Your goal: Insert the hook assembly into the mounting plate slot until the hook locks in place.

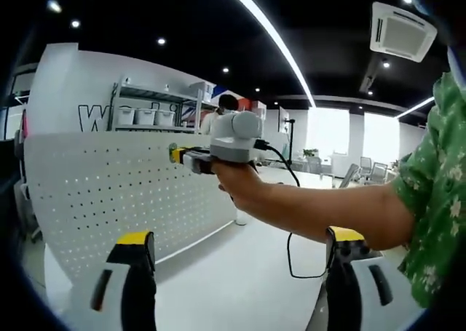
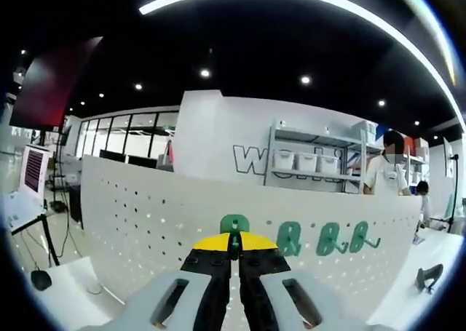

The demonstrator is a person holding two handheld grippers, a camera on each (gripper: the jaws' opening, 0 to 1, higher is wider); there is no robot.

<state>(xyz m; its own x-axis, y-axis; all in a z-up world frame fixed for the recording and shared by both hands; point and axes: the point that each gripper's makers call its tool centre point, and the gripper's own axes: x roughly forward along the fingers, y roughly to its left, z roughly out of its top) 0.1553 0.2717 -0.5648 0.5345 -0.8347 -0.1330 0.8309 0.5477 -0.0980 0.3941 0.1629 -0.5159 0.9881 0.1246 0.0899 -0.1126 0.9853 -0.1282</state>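
The left gripper view looks along its own claw (image 1: 240, 273) across the white worktop (image 1: 240, 280) toward the upright pegboard (image 1: 109, 193), from a little way back, with the right claw (image 1: 178, 155) reaching in from the right. The right gripper view faces the pegboard (image 2: 145, 222) close and nearly straight on. Both views share the pegboard and the shelving (image 1: 149, 105) behind it.

White bins (image 2: 313, 161) line a shelf rack (image 2: 274, 156) behind.
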